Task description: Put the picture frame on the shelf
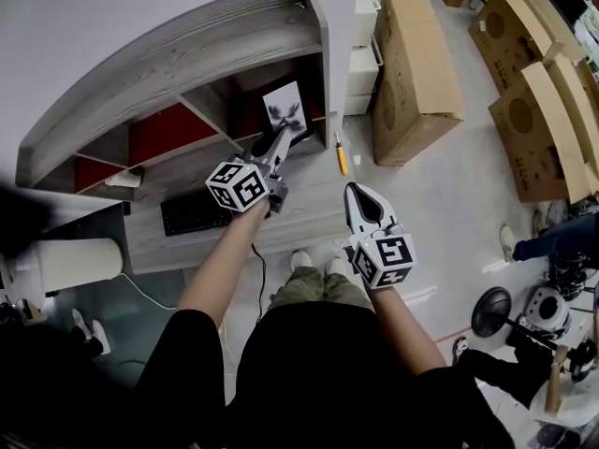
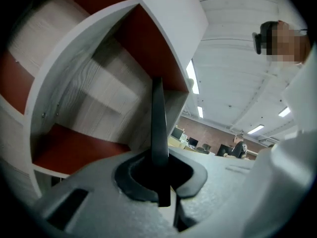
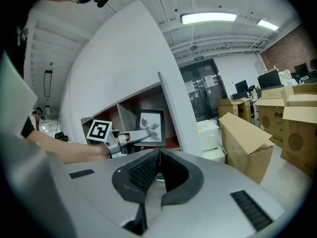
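The black picture frame (image 1: 285, 110) with a grey flower print stands upright in the right-hand compartment of the grey wooden shelf (image 1: 187, 54). My left gripper (image 1: 279, 146) is shut on the frame's lower edge. In the left gripper view the frame (image 2: 158, 123) shows edge-on as a thin dark slab between the pads, with the red-backed shelf (image 2: 89, 83) behind it. The right gripper view shows the frame (image 3: 151, 127), the left gripper (image 3: 139, 136) and the shelf (image 3: 171, 108). My right gripper (image 1: 361, 204) hangs over the desk's front edge, shut (image 3: 158, 153) and empty.
A black keyboard (image 1: 195, 213) lies on the desk under the shelf, and a yellow-handled tool (image 1: 342, 154) at the desk's right end. A white drawer unit (image 1: 363, 64) and cardboard boxes (image 1: 416, 64) stand to the right. A white roll (image 1: 65, 262) sits at the left.
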Action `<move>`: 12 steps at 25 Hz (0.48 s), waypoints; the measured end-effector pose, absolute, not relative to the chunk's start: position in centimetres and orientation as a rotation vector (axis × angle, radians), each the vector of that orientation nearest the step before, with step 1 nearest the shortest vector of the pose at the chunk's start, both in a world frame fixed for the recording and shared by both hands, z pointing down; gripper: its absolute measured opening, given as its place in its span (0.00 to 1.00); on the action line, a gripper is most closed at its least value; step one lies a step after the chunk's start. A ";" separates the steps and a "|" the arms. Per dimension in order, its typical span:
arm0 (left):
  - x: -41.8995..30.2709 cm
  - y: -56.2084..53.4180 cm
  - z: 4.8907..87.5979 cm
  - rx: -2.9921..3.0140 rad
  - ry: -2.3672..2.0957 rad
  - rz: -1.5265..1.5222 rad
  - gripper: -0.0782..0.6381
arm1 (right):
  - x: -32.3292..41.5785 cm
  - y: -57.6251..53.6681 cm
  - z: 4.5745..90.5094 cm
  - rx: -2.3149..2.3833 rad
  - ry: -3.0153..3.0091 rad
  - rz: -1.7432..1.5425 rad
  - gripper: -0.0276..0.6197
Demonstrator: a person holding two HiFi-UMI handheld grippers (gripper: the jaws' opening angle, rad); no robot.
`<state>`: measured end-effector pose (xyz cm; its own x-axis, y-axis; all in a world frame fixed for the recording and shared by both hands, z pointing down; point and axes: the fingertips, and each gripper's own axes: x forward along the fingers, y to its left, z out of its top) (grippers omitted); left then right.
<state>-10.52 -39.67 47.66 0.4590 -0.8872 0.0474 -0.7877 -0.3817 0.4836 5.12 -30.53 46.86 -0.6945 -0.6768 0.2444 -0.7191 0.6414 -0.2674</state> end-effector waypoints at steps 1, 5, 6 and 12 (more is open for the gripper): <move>-10.6 -40.3 47.9 2.281 -1.396 -0.297 0.14 | 4.7 -31.0 46.6 1.166 -2.740 0.524 0.06; -11.0 -42.6 48.3 2.294 -1.378 -0.312 0.14 | 3.5 -32.3 45.9 1.166 -2.755 0.494 0.06; -11.0 -43.2 48.3 2.300 -1.370 -0.318 0.14 | 3.4 -32.4 45.8 1.172 -2.760 0.494 0.06; -10.9 -46.0 48.1 2.324 -1.331 -0.286 0.14 | 2.6 -32.2 46.6 1.148 -2.746 0.519 0.06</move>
